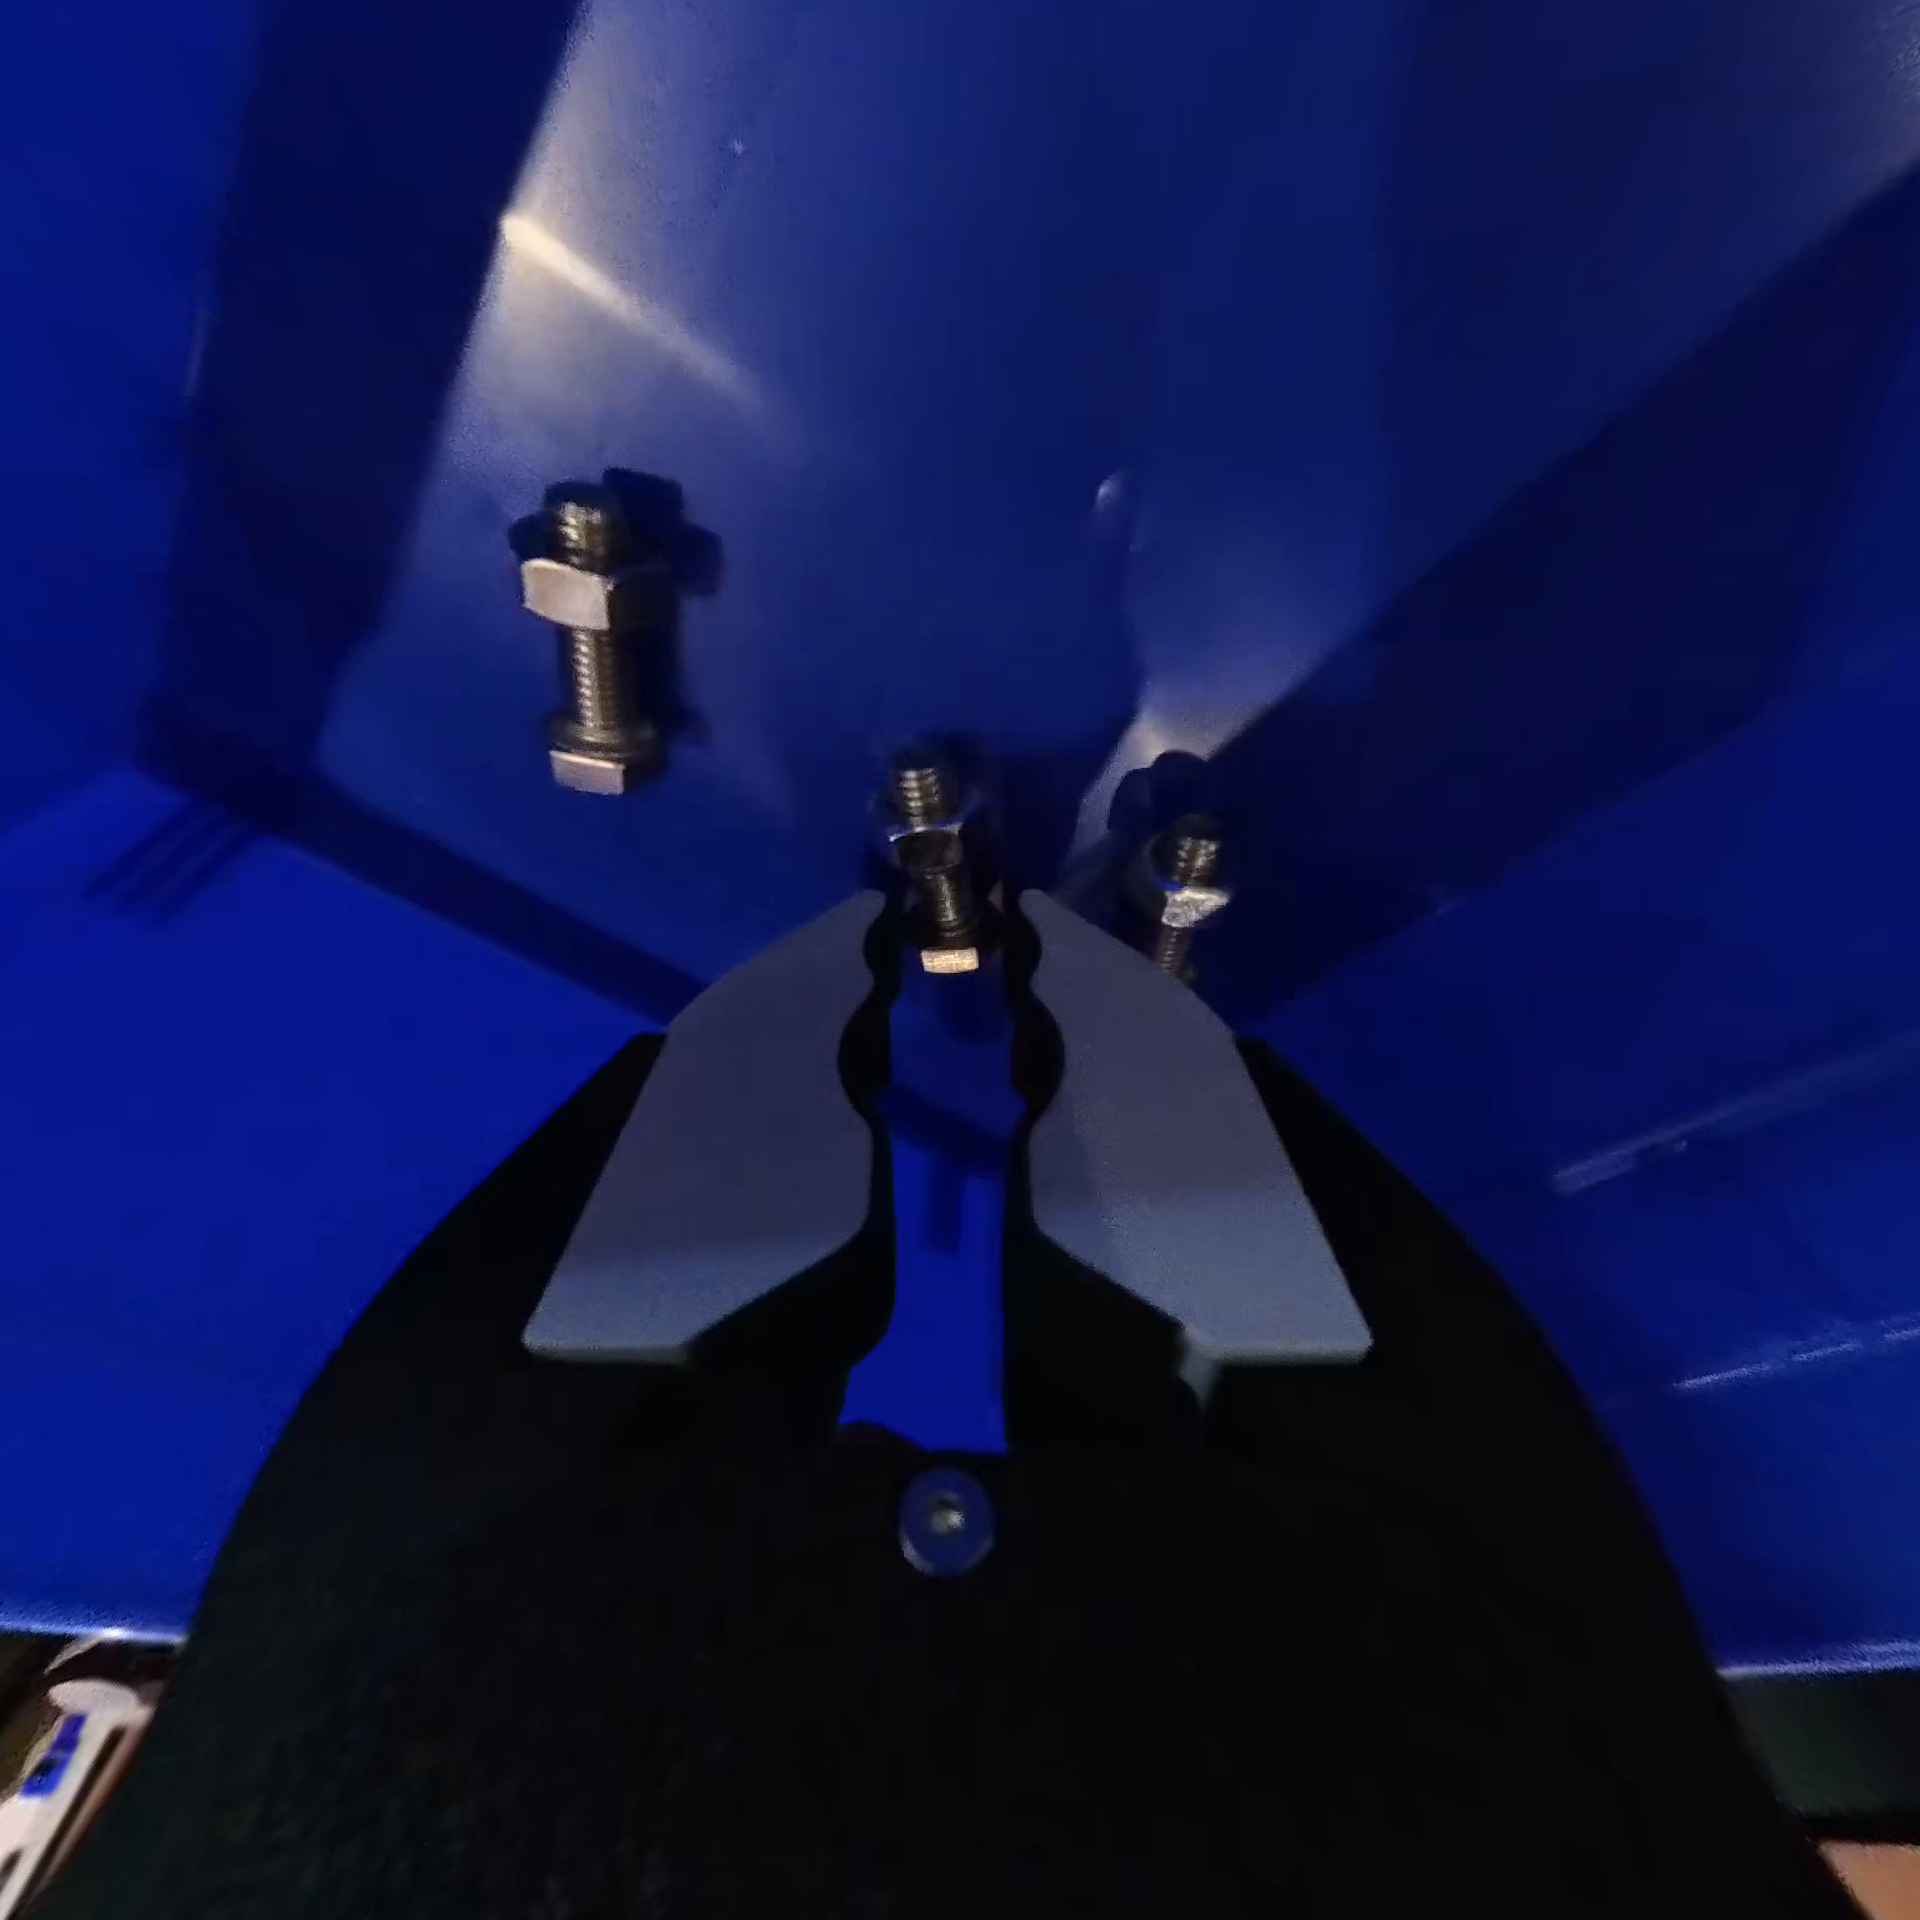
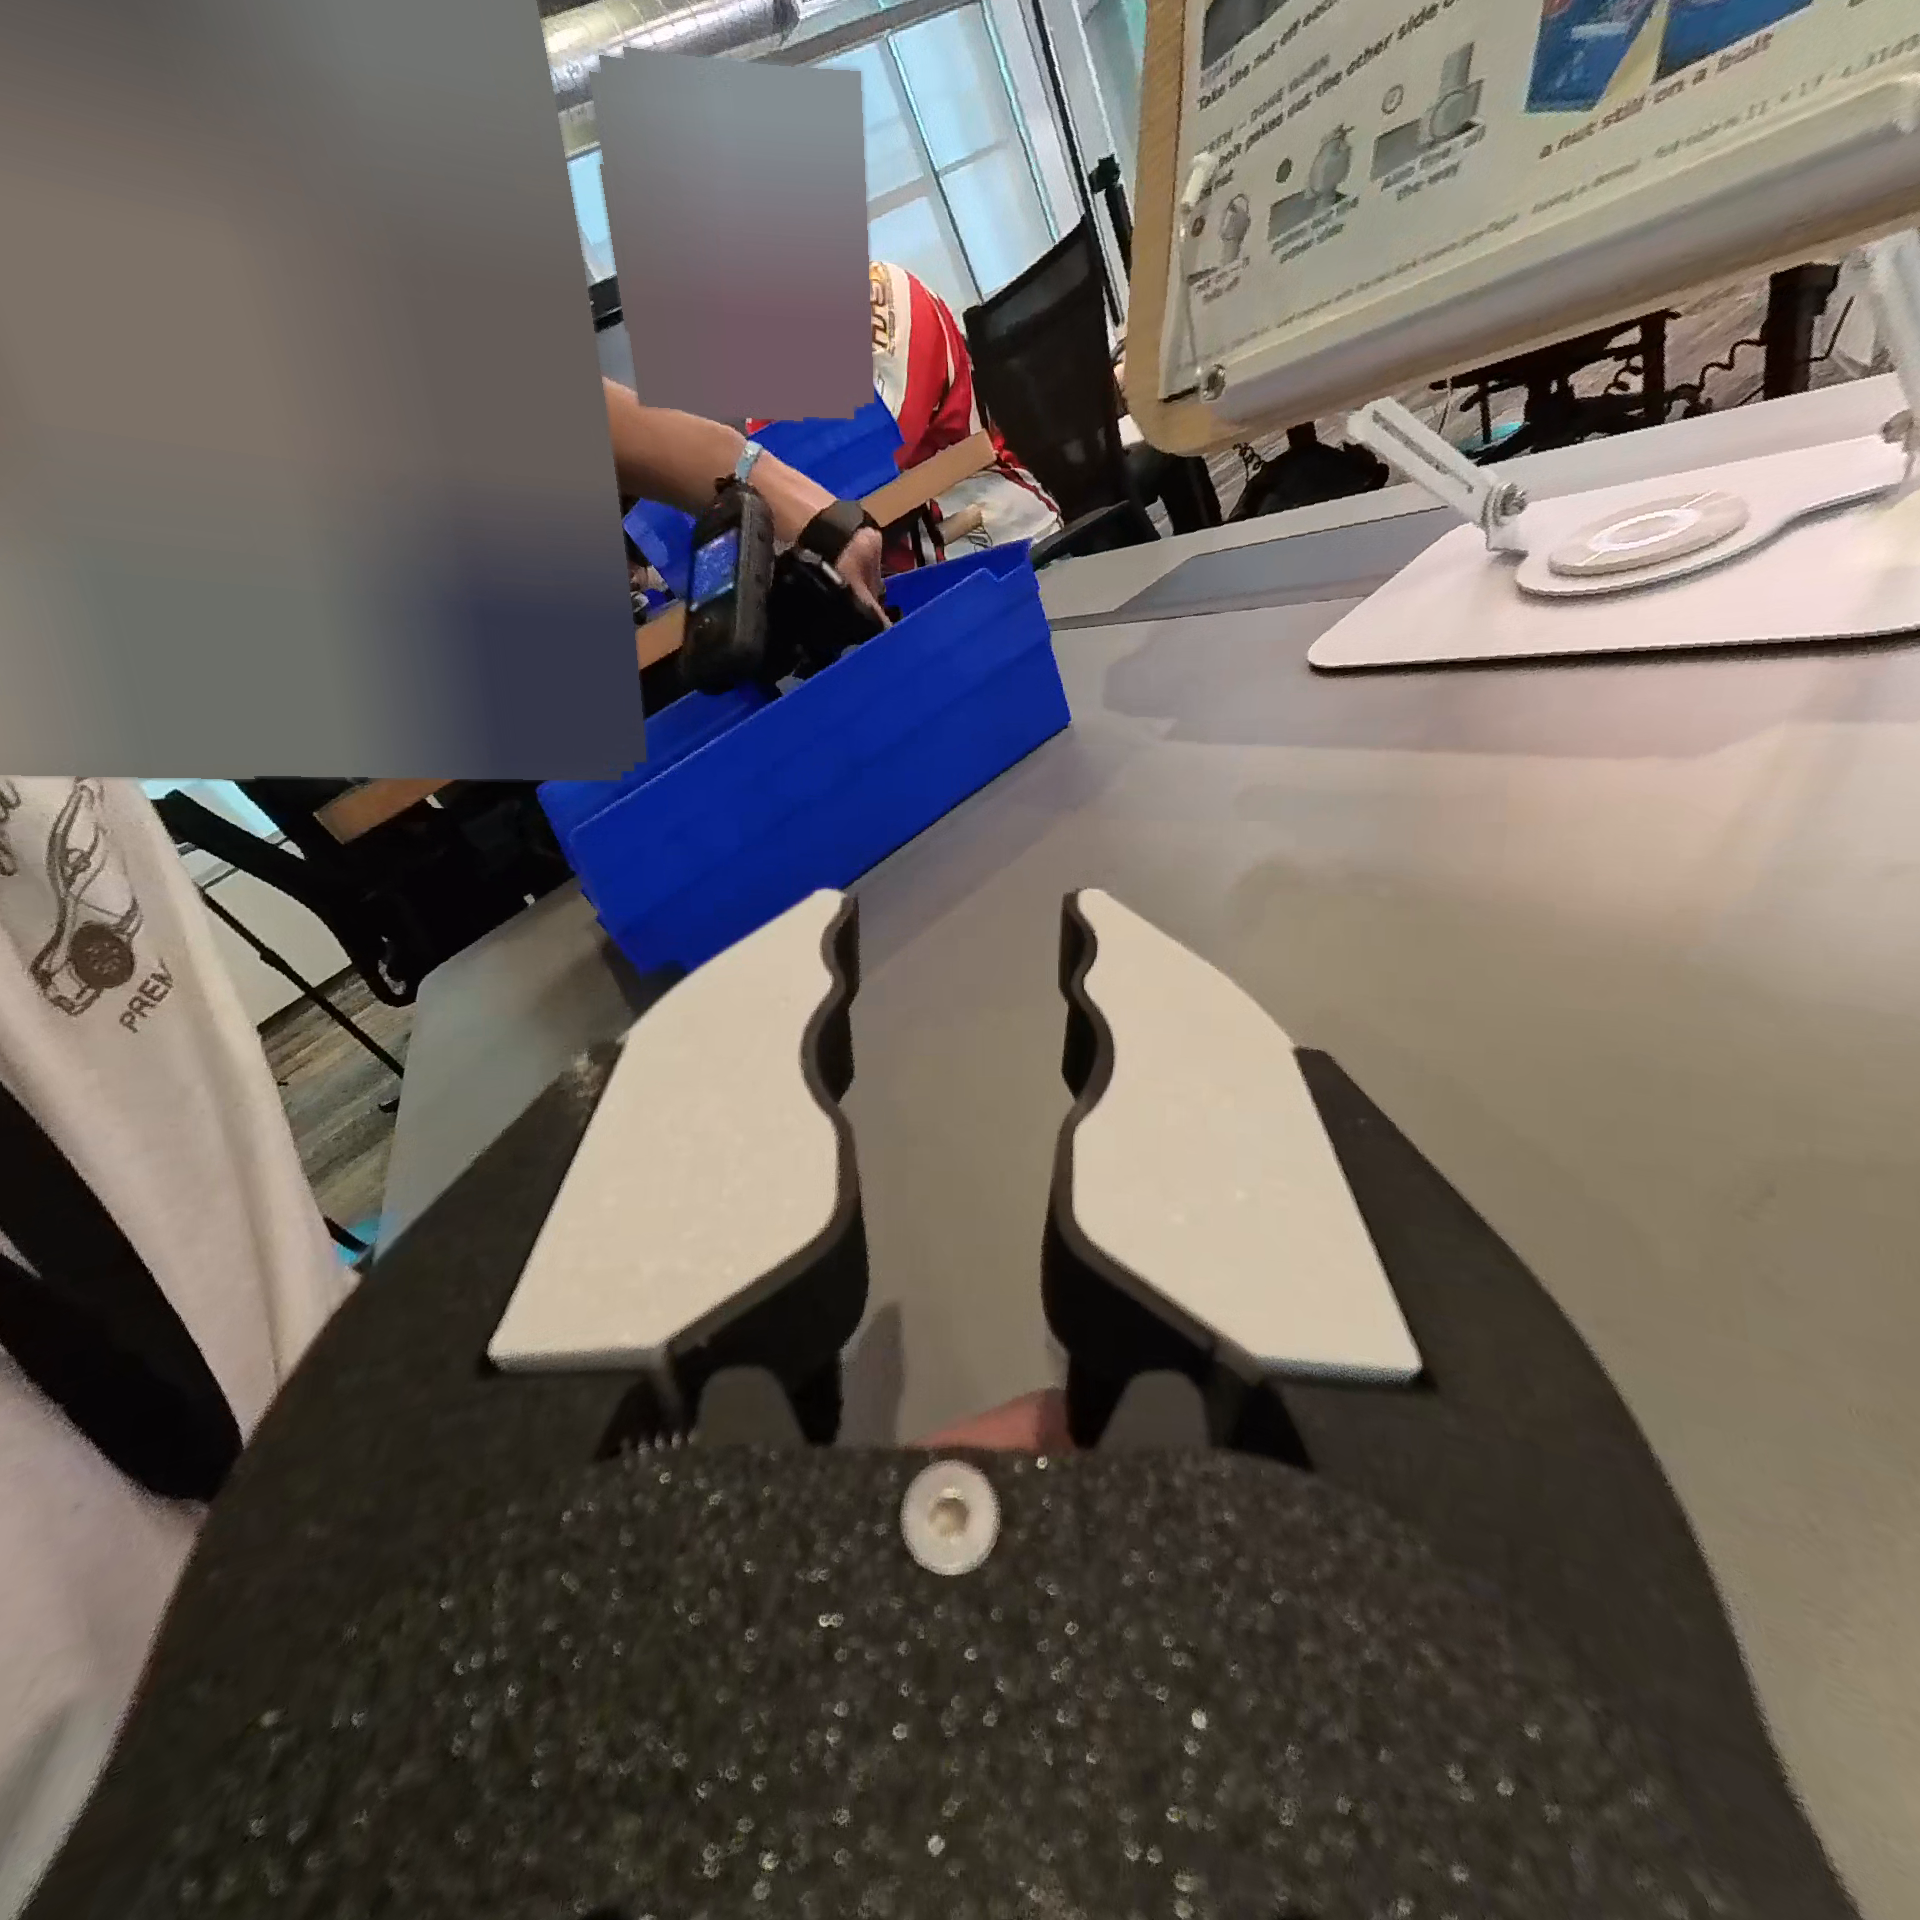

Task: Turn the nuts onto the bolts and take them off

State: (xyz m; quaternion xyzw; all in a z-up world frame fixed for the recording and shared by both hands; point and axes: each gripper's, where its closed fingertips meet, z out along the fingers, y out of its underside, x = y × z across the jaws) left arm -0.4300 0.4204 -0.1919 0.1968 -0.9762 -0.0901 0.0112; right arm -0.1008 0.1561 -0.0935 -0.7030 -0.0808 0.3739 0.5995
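Observation:
In the left wrist view I look into a blue bin point(image 1: 1039, 364) that holds three steel bolts, each with a nut on it. My left gripper point(image 1: 948, 914) is closed around the middle bolt point(image 1: 940, 904) near its head, with the nut point(image 1: 925, 831) just beyond the fingertips. A second bolt point(image 1: 597, 644) lies to the left, a third point(image 1: 1184, 894) to the right against the wall. In the right wrist view my right gripper point(image 2: 961, 914) is open and empty above the grey table point(image 2: 1455, 935). The blue bin point(image 2: 831, 790) stands ahead to the left, with the left gripper point(image 2: 790, 623) reaching into it.
A board with printed pages point(image 2: 1507, 187) stands on a white stand base point(image 2: 1610, 592) at the back right. The table's left edge point(image 2: 416, 1091) is close to the bin. A person in a white shirt point(image 2: 94, 1039) is at the left, and another person sits behind the bin. One gripper's finger ends stand about 45 centimeters off the other's. The right tips stand about 30 centimeters off the white stand base point(image 2: 1610, 592).

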